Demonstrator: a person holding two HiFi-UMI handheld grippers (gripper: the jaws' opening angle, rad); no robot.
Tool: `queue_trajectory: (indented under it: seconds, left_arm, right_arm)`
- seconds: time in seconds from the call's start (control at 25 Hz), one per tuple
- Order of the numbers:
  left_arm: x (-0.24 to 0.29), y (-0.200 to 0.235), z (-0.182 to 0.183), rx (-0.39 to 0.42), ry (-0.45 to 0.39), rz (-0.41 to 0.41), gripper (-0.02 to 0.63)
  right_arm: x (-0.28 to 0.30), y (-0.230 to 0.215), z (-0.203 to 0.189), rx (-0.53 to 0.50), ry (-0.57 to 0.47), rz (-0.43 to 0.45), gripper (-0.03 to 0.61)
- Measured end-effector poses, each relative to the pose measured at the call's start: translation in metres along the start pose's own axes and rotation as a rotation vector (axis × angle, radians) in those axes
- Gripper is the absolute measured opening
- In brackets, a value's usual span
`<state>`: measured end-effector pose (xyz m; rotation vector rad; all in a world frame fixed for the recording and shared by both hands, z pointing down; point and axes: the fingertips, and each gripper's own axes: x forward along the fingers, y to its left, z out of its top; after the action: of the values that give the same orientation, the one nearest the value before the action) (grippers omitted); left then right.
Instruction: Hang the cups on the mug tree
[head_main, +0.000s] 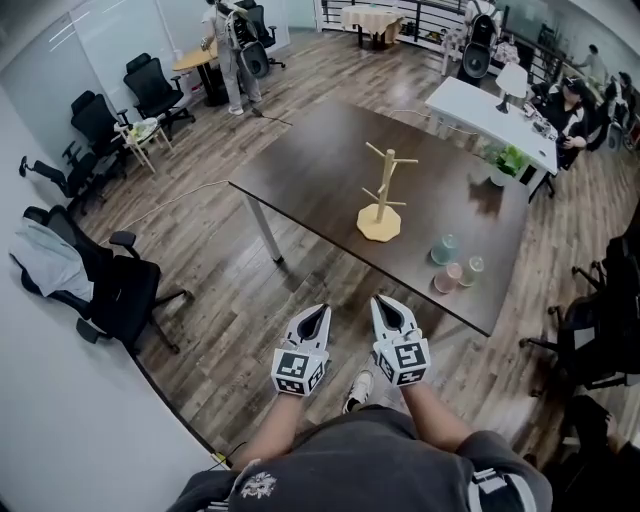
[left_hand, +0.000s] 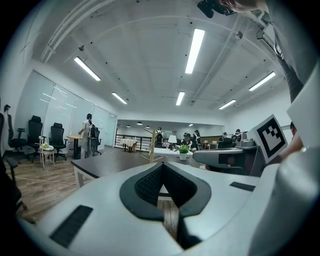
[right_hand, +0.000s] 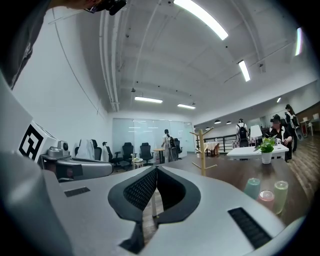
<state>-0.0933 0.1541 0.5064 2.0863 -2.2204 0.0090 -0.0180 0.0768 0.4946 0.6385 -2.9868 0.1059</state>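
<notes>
Pale wooden mug tree (head_main: 381, 196) upright on dark brown table (head_main: 300, 170). Teal plastic cup (head_main: 445, 248), pink plastic cup (head_main: 448, 277) and pale green plastic cup (head_main: 473, 270) clustered near tree, to its right. Left gripper (head_main: 317, 313) and right gripper (head_main: 384, 303): jaws closed, empty, well apart from tree.

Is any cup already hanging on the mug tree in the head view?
No, the mug tree's pegs are bare, and all three cups stand on the table to its right.

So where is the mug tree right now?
In the head view the mug tree stands upright near the middle of the dark table, with the three cups to its right by the table's edge.
</notes>
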Motion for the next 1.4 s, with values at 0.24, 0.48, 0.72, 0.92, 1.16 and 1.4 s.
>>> queue_trajectory:
  seconds: [0.24, 0.48, 0.72, 0.92, 1.16, 1.4]
  left_arm:
    - [0.062, 0.005, 0.003, 0.037, 0.012, -0.007, 0.0]
    - [0.104, -0.006, 0.012, 0.042, 0.045, -0.043, 0.0]
    - [0.132, -0.017, 0.046, 0.072, -0.002, -0.093, 0.0]
    - [0.161, -0.02, 0.056, 0.065, -0.019, -0.132, 0.0]
    - [0.194, -0.003, 0.049, 0.069, -0.003, -0.207, 0.0]
    - [0.232, 0.023, 0.044, 0.086, 0.004, -0.331, 0.0]
  right_arm:
    - [0.029, -0.047, -0.002, -0.009, 0.005, -0.033, 0.025]
    - [0.04, -0.084, 0.001, 0.035, -0.013, -0.056, 0.025]
    - [0.045, -0.109, 0.008, 0.017, -0.028, -0.108, 0.025]
    - [0.048, -0.13, 0.017, 0.029, -0.046, -0.151, 0.025]
    - [0.067, -0.144, 0.023, 0.001, -0.046, -0.215, 0.025]
    - [0.106, -0.148, 0.027, -0.094, -0.014, -0.295, 0.025]
